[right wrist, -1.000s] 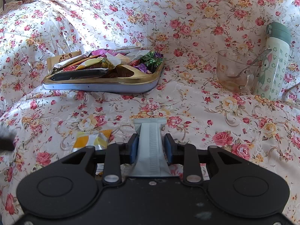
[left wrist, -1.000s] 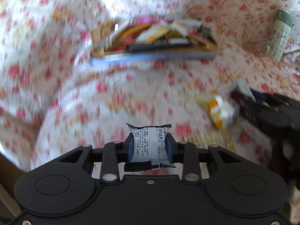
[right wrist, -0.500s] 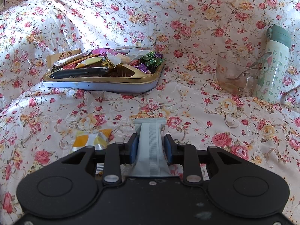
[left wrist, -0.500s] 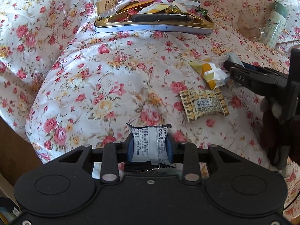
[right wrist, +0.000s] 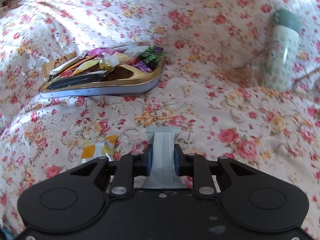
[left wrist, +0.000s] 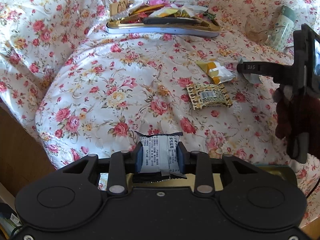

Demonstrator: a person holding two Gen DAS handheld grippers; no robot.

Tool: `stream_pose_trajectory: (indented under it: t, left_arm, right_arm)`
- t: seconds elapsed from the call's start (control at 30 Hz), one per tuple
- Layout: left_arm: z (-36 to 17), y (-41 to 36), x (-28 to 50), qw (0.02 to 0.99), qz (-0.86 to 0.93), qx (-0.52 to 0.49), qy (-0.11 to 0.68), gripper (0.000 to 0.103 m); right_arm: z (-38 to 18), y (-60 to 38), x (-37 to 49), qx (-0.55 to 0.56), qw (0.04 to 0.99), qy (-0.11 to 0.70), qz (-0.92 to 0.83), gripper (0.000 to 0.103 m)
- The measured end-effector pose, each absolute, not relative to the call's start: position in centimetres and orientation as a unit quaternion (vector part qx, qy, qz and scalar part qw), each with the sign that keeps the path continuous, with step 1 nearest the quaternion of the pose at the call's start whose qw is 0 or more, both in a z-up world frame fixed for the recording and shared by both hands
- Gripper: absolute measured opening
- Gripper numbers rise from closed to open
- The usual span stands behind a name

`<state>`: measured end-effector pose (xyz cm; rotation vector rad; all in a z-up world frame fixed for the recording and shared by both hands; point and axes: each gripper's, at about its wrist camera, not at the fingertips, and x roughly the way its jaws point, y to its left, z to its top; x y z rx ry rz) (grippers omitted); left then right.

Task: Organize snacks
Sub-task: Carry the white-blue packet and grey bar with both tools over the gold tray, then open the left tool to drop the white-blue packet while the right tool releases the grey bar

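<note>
My left gripper (left wrist: 159, 156) is shut on a white snack packet with black print (left wrist: 159, 153), held above the flowered cloth. My right gripper (right wrist: 163, 157) is shut on a grey snack packet (right wrist: 163, 154); in the left wrist view it shows at the right as a black arm (left wrist: 260, 69) held by a gloved hand. A gold-rimmed tray (left wrist: 160, 30) (right wrist: 104, 86) full of wrapped snacks lies at the far side. A yellow-and-white packet (left wrist: 217, 71) (right wrist: 98, 149) and a brown patterned packet (left wrist: 209, 97) lie loose on the cloth near my right gripper.
A glass cup (right wrist: 238, 62) with a spoon and a pale green bottle (right wrist: 284, 50) stand at the far right. The flowered cloth (left wrist: 100, 80) is rumpled and drops off at the near left, where a wooden surface (left wrist: 18, 140) shows.
The left gripper has pulled back from the tray, which now sits farther and higher in its view. The right view has swung slightly and is blurred; its jaws have pinched the grey packet narrower.
</note>
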<state>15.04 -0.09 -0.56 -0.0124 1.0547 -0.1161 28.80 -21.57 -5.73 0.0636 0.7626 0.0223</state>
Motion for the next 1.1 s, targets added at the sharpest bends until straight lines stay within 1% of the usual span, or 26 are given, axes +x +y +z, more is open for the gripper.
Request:
stream_pose_trajectory:
  t: [0.13, 0.27, 0.43, 0.57, 0.7, 0.8, 0.9, 1.1]
  left_arm:
    - [0.6, 0.0, 14.0, 0.868, -0.065, -0.013, 0.492, 0.042]
    - [1.9, 0.0, 13.0, 0.87, -0.09, -0.019, 0.484, 0.042]
    - [2.4, -0.3, 12.1, 0.862, -0.119, -0.034, 0.492, 0.042]
    - [2.1, -0.8, 11.5, 0.856, -0.128, -0.029, 0.5, 0.042]
    - [1.3, -1.3, 10.9, 0.845, -0.134, -0.022, 0.517, 0.042]
    - [0.4, -1.6, 10.6, 0.837, -0.135, -0.017, 0.529, 0.042]
    - [-0.3, -2.0, 10.3, 0.831, -0.135, -0.009, 0.539, 0.042]
    - [-1.0, -2.8, 10.2, 0.83, -0.13, 0.009, 0.543, 0.042]
  right_arm:
    - [-3.7, -23.0, 27.3, 0.075, 0.925, 0.373, 0.0, 0.022]
    - [-1.0, -23.8, 24.6, 0.092, 0.927, 0.364, 0.0, 0.022]
    - [1.6, -24.3, 19.3, 0.124, 0.93, 0.345, 0.017, 0.023]
    - [2.6, -23.7, 14.6, 0.138, 0.931, 0.338, 0.027, 0.023]
    - [2.3, -22.8, 10.3, 0.147, 0.927, 0.345, 0.024, 0.023]
    - [1.4, -21.9, 8.1, 0.148, 0.919, 0.366, 0.01, 0.023]
    - [0.1, -20.9, 6.6, 0.141, 0.908, 0.393, 0.0, 0.023]
    - [-2.2, -20.1, 4.7, 0.164, 0.881, 0.444, -0.005, 0.023]
